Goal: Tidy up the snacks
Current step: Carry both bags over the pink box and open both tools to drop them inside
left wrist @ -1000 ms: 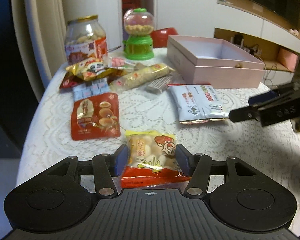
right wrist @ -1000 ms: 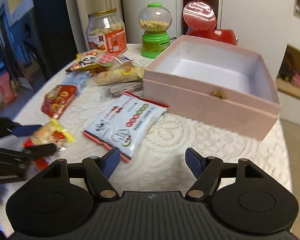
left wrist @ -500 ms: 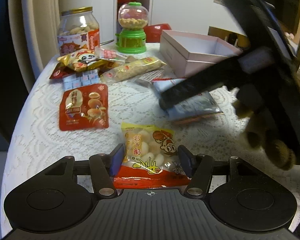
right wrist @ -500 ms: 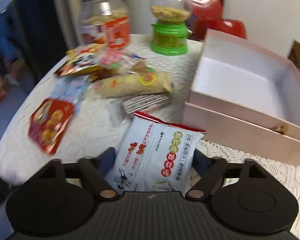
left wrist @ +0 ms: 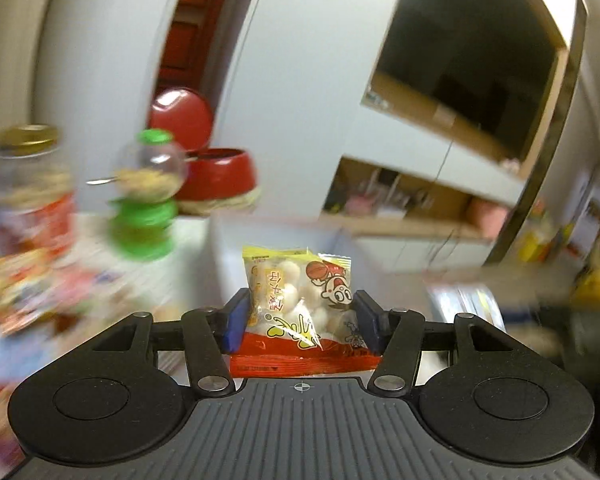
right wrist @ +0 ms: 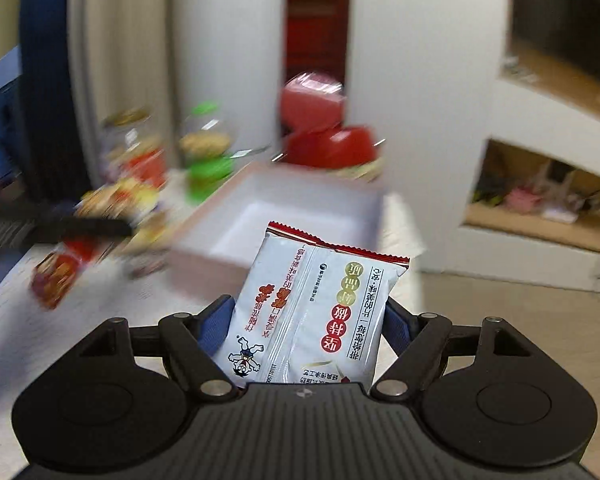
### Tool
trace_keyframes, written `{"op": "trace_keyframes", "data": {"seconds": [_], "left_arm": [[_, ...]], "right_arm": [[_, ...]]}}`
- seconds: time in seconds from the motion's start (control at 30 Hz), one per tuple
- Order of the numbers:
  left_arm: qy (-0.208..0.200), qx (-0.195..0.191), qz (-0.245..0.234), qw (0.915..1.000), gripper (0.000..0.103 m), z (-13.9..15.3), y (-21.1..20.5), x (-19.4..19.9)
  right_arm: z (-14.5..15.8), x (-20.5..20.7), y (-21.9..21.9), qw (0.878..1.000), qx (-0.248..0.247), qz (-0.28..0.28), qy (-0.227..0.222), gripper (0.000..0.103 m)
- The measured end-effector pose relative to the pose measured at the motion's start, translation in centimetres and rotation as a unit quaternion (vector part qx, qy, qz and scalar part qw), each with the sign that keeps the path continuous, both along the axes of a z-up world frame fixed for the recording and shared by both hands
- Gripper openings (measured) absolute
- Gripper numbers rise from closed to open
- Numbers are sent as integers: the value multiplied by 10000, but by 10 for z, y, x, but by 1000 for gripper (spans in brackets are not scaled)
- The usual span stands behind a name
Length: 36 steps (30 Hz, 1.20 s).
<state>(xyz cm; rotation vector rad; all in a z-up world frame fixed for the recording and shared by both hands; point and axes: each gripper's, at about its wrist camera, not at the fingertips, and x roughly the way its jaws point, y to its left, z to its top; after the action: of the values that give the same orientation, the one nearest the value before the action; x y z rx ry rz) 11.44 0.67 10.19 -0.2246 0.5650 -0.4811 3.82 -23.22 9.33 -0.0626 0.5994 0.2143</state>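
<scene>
Left wrist view: left gripper (left wrist: 300, 318) is clamped on the yellow snack bag (left wrist: 300, 304), blue pads (left wrist: 233, 320) pressing both side edges. Bag stands upright between the fingers, red bottom seam toward the camera, clear of the table. Heavy motion blur behind it. Pink box (left wrist: 268, 236) is directly beyond the bag, only a pale blurred wall of it readable. Green candy dispenser (left wrist: 146, 200) sits left of the box, glass jar (left wrist: 30, 188) further left, red lidded pot (left wrist: 216, 176) behind the box's left corner. Loose snack packets (left wrist: 24, 288) are smeared across the table left of the box.

Right wrist view: right gripper (right wrist: 306, 324) is closed on the white snack bag (right wrist: 316, 312), held by its sides, tilted slightly right, red serrated top edge pointing away. Bag is lifted in front of the pink box (right wrist: 260, 216), overlapping its near wall in view; box interior is white. Left gripper (right wrist: 60, 226) shows as a dark blurred bar left of the box, over the packets (right wrist: 56, 276) on the table (right wrist: 140, 304). Dispenser (right wrist: 208, 168) and jar (right wrist: 136, 148) stand behind the box's left side.
</scene>
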Motion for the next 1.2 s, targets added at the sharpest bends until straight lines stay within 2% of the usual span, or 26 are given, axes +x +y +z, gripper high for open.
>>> {"op": "trace_keyframes", "data": {"seconds": [0.07,0.1,0.17,0.23,0.33,0.43,0.53,0.63,0.7,0.8,0.87,0.93,1.0,1.13,1.17,1.2], "left_arm": [[345,-106,-91,9993,63,-11,-18,45],[429,-35,-71,9990,62,-18,-27,61],[258,59,-26,9996,59,-22,-33,71],[138,-145,-98,9998,59,-21,-26,71],[97,-358,-62,9993,59,-18,5,64],[17,-139,454,9989,59,-17,41,58],[110,36,932,9956,59,-22,79,53],[219,158,1054,9941,59,-35,106,54],[293,113,919,9953,59,-44,111,62],[379,89,651,9971,59,-53,94,85],[526,277,393,9975,59,-63,74,105],[655,753,477,9939,59,-74,58,120],[470,1174,741,9892,53,-82,53,128],[289,1204,893,9883,53,-82,64,139],[402,1258,911,9870,53,-81,67,144],[631,1313,884,9854,47,-83,70,146]], "right_arm": [[5,5,-14,9998,83,-173,-77,77],[7,9,-19,9996,116,-247,-97,77],[10,19,-26,9990,148,-399,-147,77],[15,31,-27,9988,170,-393,-250,77],[21,64,-17,9992,205,-202,-295,78],[16,115,-5,9980,589,-20,-219,80],[6,168,7,9973,710,-46,194,81],[-6,194,20,9958,700,-164,575,81],[-7,191,35,9964,644,-63,553,81],[-8,179,62,9978,408,143,501,81],[-9,174,80,9980,226,261,528,81],[-9,167,91,9978,105,365,546,81],[-7,156,96,9976,32,439,542,81],[-5,146,100,9971,-82,549,517,81],[-5,146,103,9970,-122,564,520,81],[-5,145,105,9969,-156,574,523,81]]}}
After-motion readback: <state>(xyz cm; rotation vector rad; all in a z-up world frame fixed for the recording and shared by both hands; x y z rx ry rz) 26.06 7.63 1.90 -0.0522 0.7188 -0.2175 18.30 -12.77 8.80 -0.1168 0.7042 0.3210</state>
